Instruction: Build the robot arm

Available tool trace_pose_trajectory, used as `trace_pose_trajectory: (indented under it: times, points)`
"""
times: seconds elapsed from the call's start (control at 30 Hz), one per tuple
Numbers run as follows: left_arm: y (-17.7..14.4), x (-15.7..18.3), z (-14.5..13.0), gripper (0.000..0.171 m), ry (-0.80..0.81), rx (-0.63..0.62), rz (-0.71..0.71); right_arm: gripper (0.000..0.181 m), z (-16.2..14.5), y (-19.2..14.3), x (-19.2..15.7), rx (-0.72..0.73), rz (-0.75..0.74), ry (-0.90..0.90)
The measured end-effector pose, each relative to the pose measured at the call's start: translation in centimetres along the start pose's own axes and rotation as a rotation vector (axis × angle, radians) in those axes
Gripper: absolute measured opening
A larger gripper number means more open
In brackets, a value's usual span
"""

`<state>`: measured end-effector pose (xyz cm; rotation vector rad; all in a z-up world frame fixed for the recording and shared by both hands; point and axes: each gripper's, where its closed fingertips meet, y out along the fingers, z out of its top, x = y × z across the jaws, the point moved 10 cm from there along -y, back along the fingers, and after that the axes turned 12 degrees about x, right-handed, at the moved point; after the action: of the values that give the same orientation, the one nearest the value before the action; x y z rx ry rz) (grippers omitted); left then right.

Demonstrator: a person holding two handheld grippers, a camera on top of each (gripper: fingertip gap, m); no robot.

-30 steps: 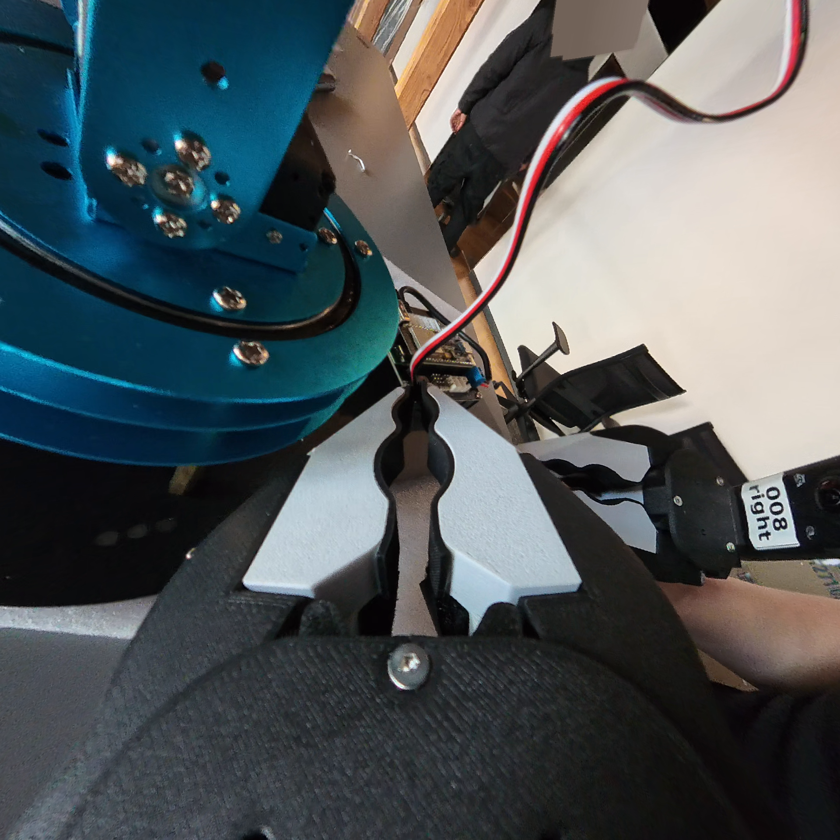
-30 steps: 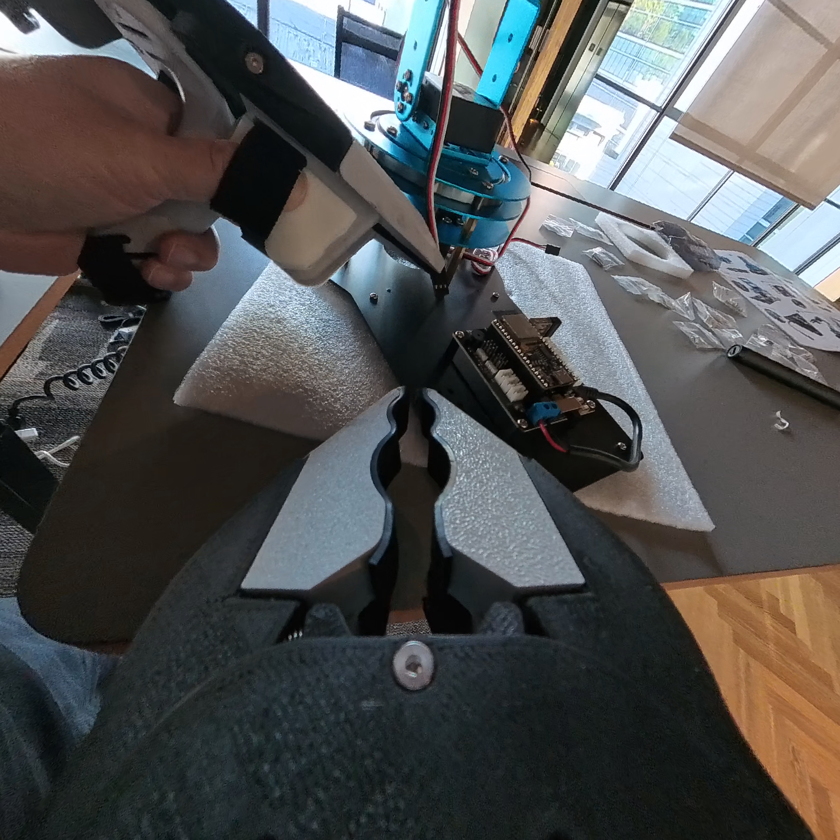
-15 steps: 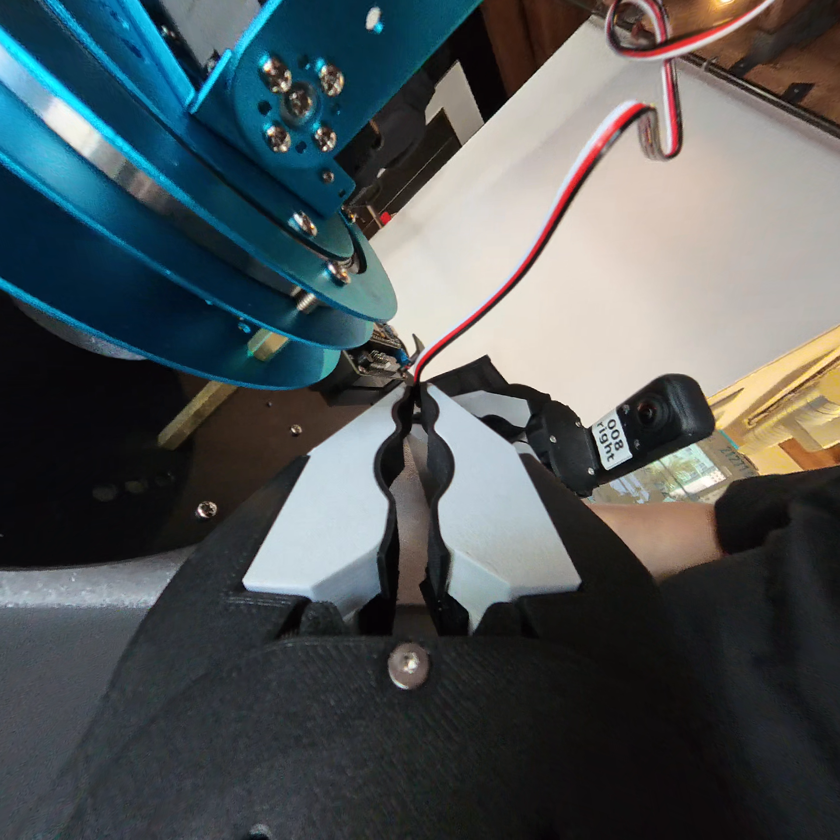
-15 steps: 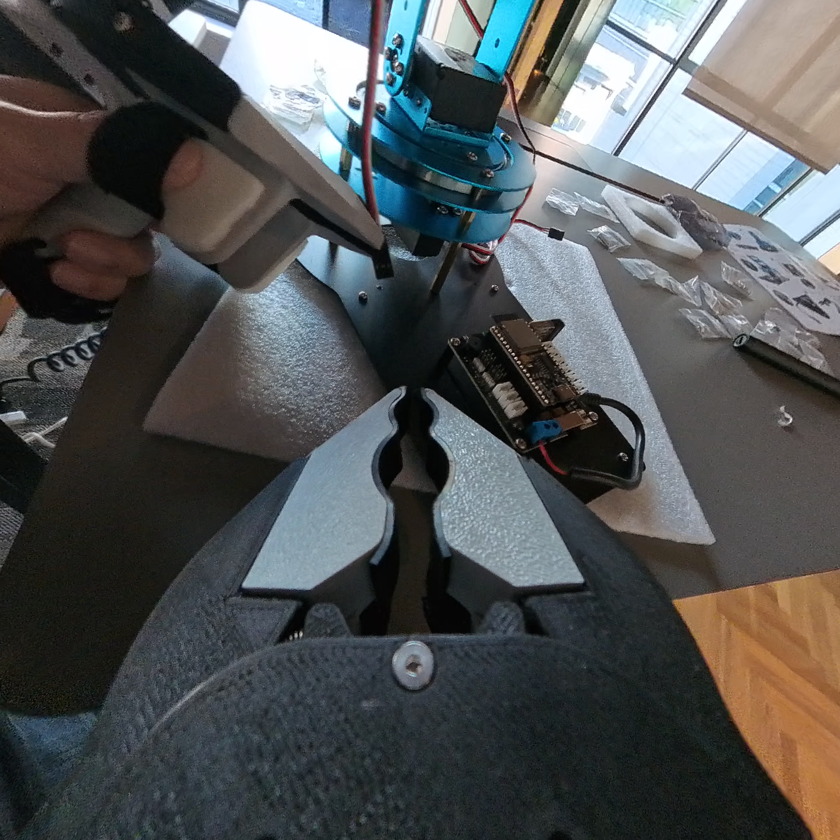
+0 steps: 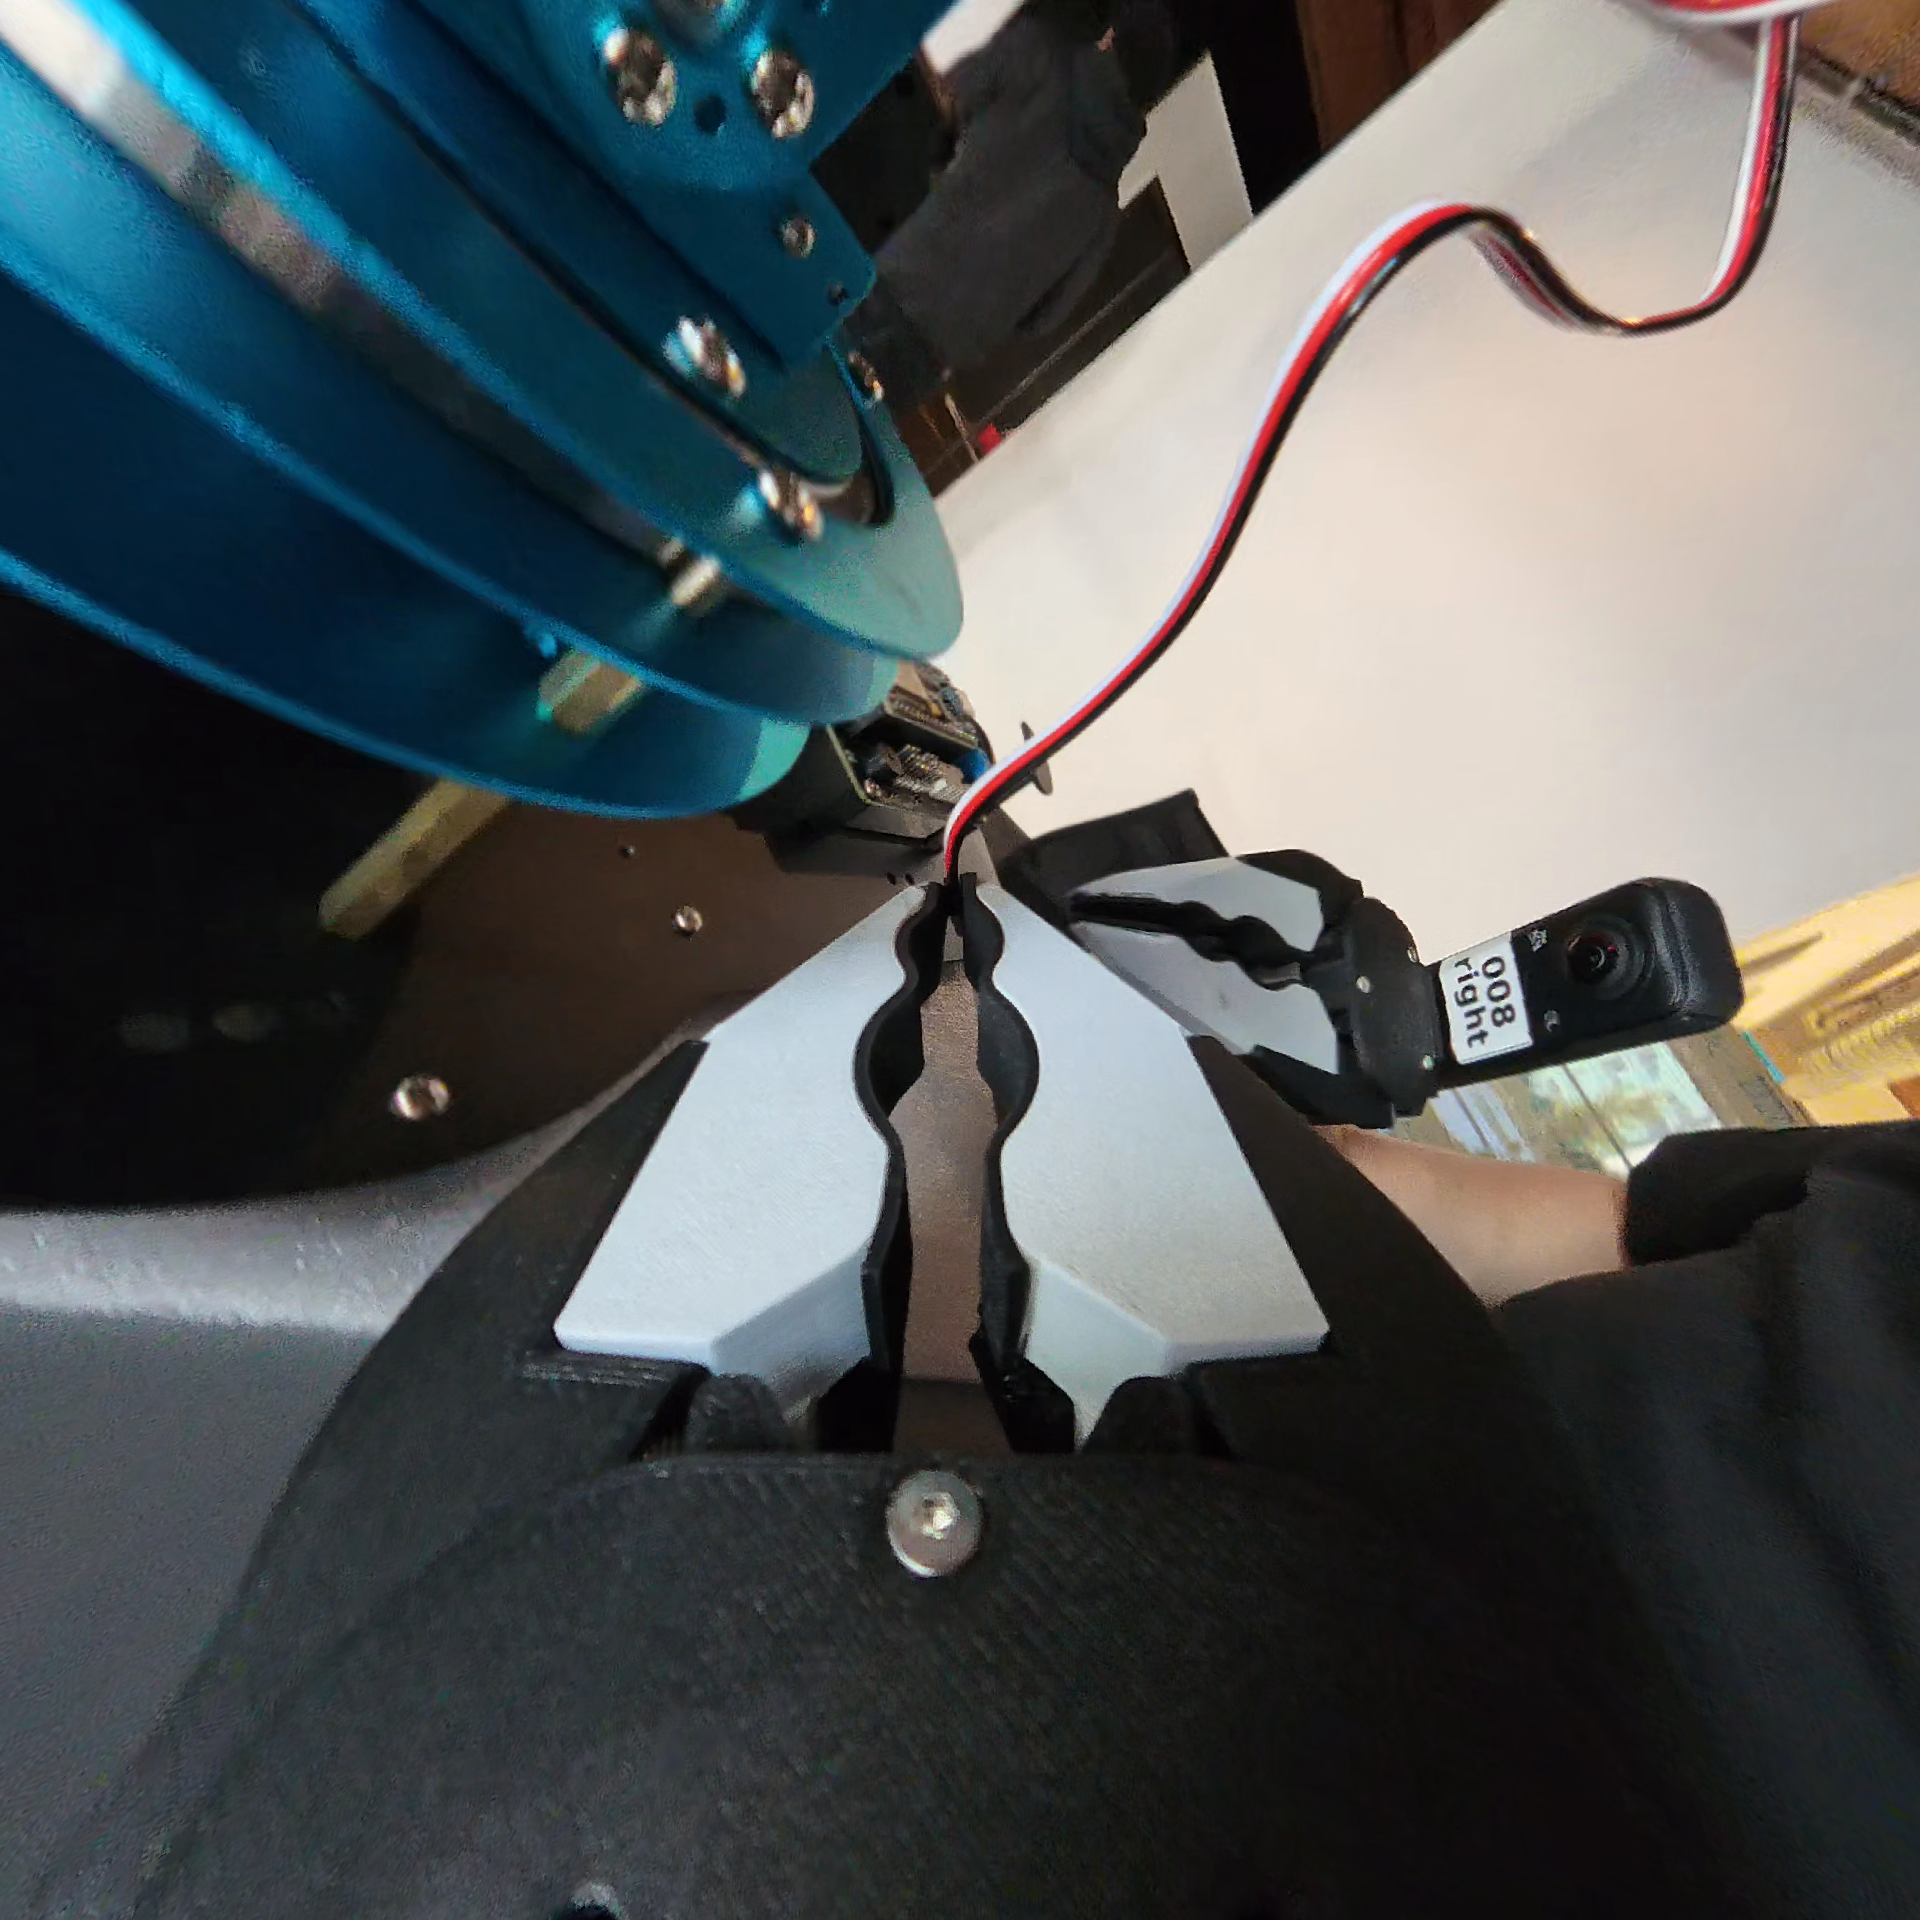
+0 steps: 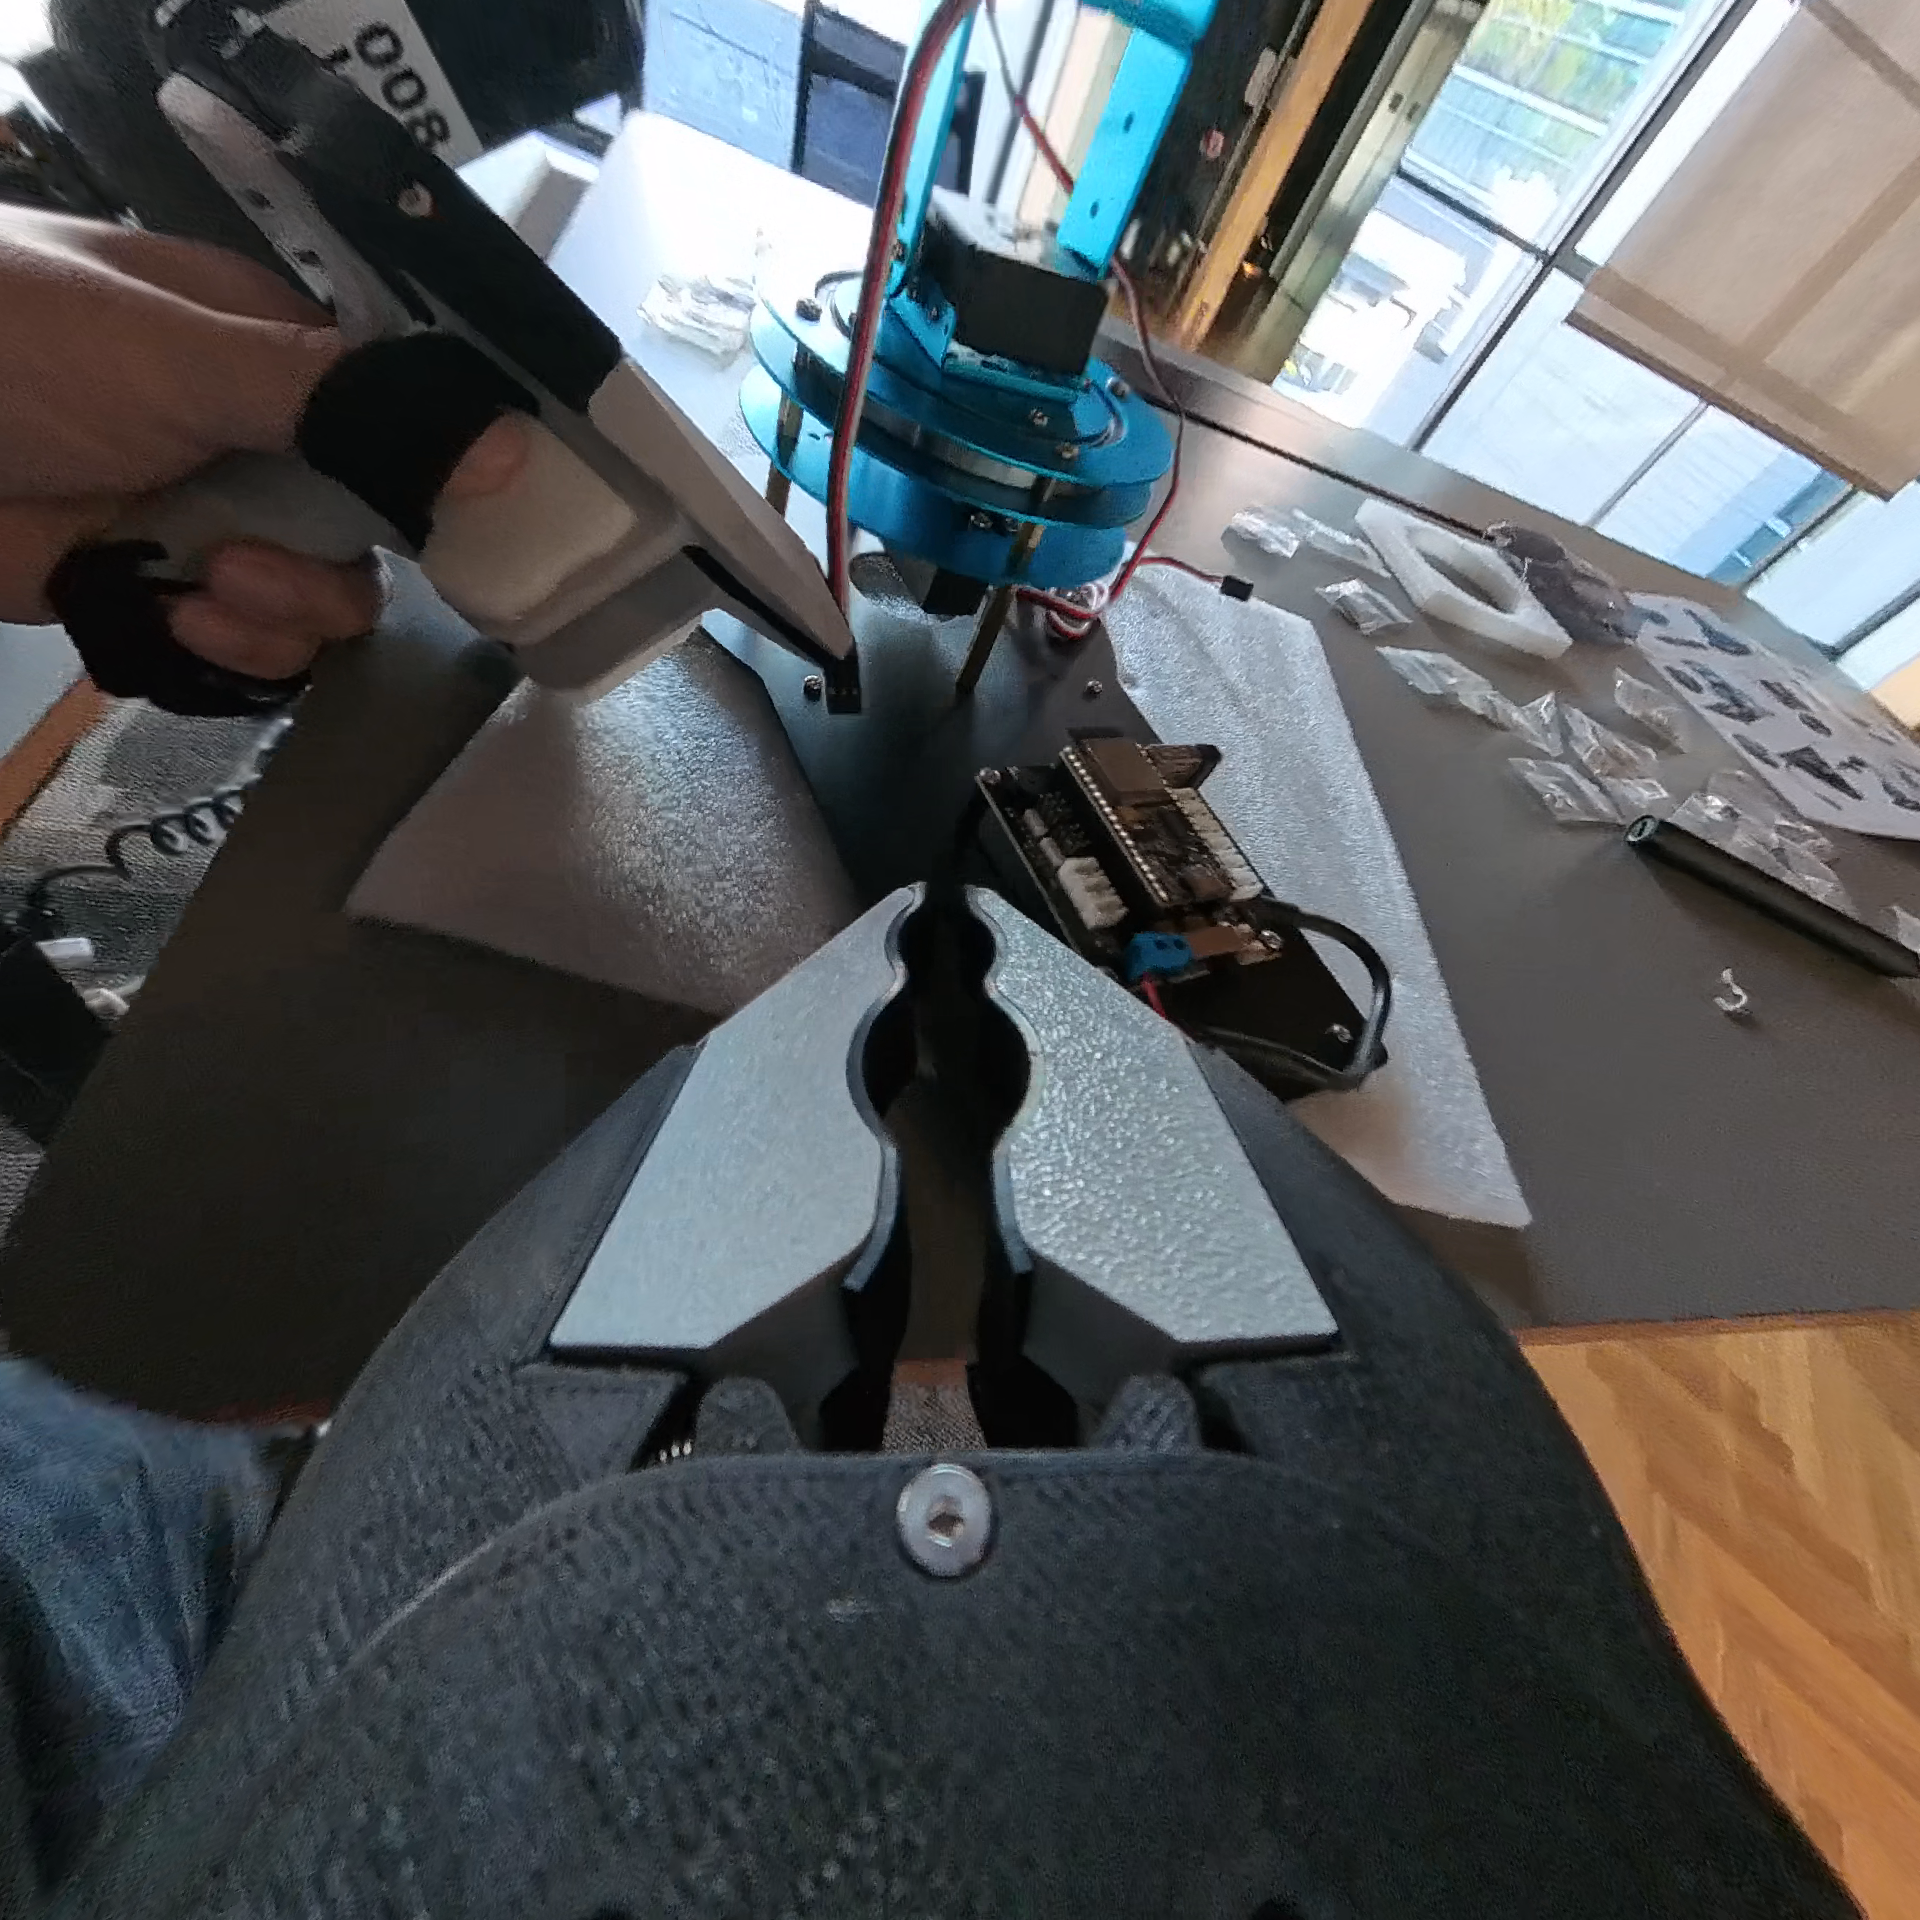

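My left gripper (image 5: 951, 885) is shut on the black end plug of a red, white and black servo cable (image 5: 1247, 499). In the right wrist view the left gripper (image 6: 844, 665) holds that plug (image 6: 844, 694) just above the black base plate (image 6: 883, 790), beside the blue turntable base (image 6: 956, 457) of a small robot arm. The turntable (image 5: 416, 436) fills the upper left of the left wrist view. My right gripper (image 6: 940, 899) is shut and empty, hovering left of a black circuit board (image 6: 1132, 852). It also shows in the left wrist view (image 5: 1081, 902).
The base plate lies on white foam sheet (image 6: 623, 831) on a dark table (image 6: 1621, 1122). Small part bags (image 6: 1558, 727), a white foam block (image 6: 1455, 582), a printed sheet (image 6: 1818, 727) and a black rod (image 6: 1766, 904) lie at the right. A coiled cord (image 6: 177, 831) hangs left. Some 6 centimetres of space lies between my two pairs of fingers.
My left gripper has carried the cable plug to the left and then lower, close to the base plate. My right gripper has stayed shut and drawn back slightly.
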<state>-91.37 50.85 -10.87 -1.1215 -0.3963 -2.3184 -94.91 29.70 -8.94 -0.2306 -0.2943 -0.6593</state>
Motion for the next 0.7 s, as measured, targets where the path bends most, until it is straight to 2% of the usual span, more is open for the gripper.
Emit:
trace_pose_trajectory:
  times: [0.1,0.2,0.33,0.43,0.47,0.6,0.7]
  points:
    - [-0.2,0.4,-0.7,0.001,0.027,0.060,0.056,0.004,-0.4,-2.6,1.4,0.074,0.064,0.069]
    - [-0.1,0.9,-1.0,0.003,0.084,0.108,0.149,0.005,-0.5,-5.3,3.6,0.210,0.107,0.105]
    - [0.0,1.3,-1.2,0.016,0.031,0.197,0.227,0.006,-0.3,-8.8,7.2,0.280,0.179,0.109]
    - [0.0,1.6,-1.5,0.008,0.075,0.249,0.292,0.006,-0.1,-11.1,10.4,0.304,0.228,0.067]
    - [-0.1,1.7,-1.6,0.006,0.095,0.267,0.312,0.006,-0.1,-11.5,11.5,0.319,0.241,0.057]
    - [-0.2,2.1,-1.9,0.022,0.087,0.336,0.333,0.006,-1.0,-11.6,16.3,0.353,0.277,0.035]
    - [0.0,2.4,-2.1,0.021,0.100,0.355,0.383,0.006,-2.5,-10.9,19.4,0.362,0.288,0.036]
